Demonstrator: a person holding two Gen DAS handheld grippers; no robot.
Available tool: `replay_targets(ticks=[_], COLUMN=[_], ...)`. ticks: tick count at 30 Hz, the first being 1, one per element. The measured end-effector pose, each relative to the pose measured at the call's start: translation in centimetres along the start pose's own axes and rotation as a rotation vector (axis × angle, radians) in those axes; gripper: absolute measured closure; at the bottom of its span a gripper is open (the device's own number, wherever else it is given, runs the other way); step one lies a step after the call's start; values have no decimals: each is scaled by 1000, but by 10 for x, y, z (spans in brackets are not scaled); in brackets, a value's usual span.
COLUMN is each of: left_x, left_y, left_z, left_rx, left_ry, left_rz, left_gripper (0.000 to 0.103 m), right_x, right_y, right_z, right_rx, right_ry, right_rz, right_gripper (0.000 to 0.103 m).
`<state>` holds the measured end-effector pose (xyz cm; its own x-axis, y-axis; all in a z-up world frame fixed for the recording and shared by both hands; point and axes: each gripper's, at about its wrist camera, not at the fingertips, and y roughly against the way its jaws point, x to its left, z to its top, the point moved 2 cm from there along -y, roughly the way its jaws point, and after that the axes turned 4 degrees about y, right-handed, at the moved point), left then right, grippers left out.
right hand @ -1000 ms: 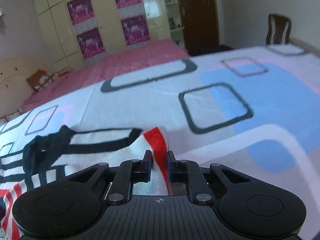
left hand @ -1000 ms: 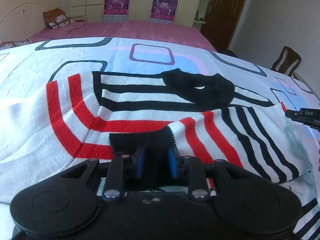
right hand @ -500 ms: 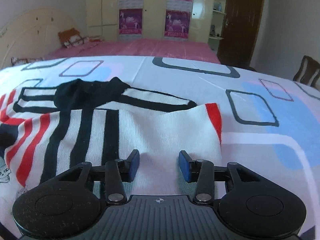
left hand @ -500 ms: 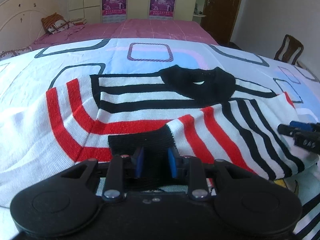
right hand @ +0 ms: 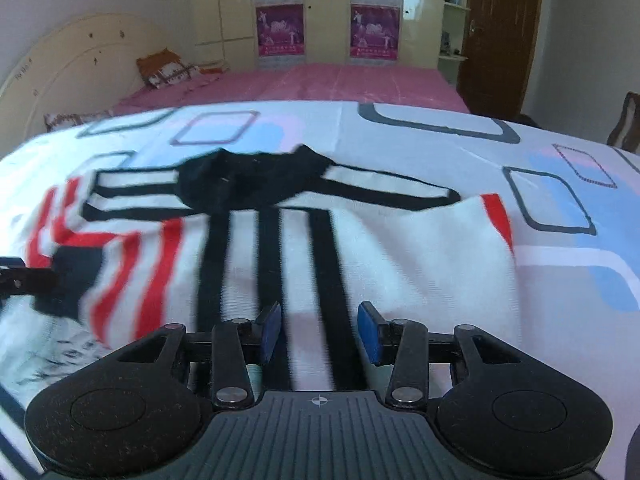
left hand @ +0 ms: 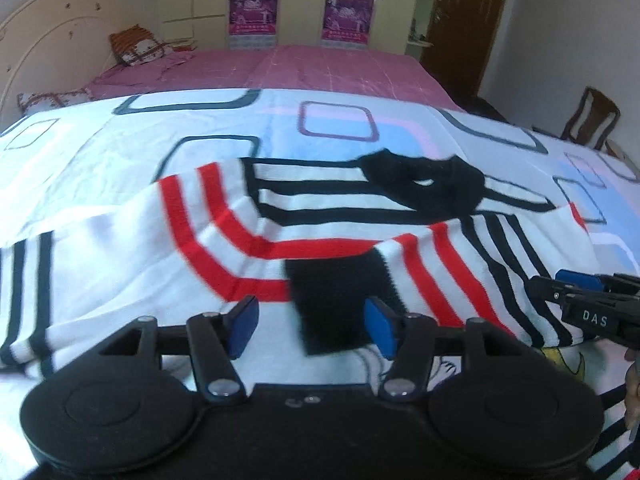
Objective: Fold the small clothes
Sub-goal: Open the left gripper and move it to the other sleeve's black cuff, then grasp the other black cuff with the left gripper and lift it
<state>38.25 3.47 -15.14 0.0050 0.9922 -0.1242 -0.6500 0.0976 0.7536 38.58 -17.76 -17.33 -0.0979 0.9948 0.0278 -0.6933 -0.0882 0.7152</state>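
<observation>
left gripper (left hand: 311,327) just opened over striped sweater (left hand: 224,240), right gripper (right hand: 319,332) open, marked "das"

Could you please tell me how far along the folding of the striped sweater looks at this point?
Done: both sleeves of the striped sweater lie folded in across its body, the black cuff at the middle. In hand: nothing; the left tool has just been opening with the cuff loose between its pads, and the right tool stands open above the cloth. Left: probably folding the body over and tidying it on the bedsheet.
</observation>
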Motion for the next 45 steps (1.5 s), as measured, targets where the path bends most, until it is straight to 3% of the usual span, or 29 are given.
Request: replay_targets(ticks=[9, 12, 18, 23, 30, 36, 40, 45], left_x=[54, 76, 120, 158, 212, 262, 289, 302], left_y=[30, 36, 43, 51, 64, 75, 69, 57], left_z=[-8, -11, -15, -20, -33, -50, -58, -53], left_rx=[-21, -15, -14, -16, -14, -45, -57, -140], left_ry=[80, 118, 199, 277, 409, 552, 677, 703], left_rz=[27, 46, 97, 142, 195, 253, 220, 189], left_gripper=[42, 41, 41, 33, 30, 31, 35, 38], right_x=[54, 67, 96, 124, 140, 140, 144, 144], right_y=[-10, -18, -14, -15, -42, -39, -38, -40], right_z=[1, 1, 19, 30, 18, 15, 12, 11], right_rx=[5, 25, -19, -43, 28, 14, 12, 10], right_ry=[34, 77, 61, 84, 101, 86, 110, 103], right_rz=[51, 11, 90, 125, 101, 94, 75, 67], right_gripper=[60, 60, 60, 60, 60, 60, 60, 60])
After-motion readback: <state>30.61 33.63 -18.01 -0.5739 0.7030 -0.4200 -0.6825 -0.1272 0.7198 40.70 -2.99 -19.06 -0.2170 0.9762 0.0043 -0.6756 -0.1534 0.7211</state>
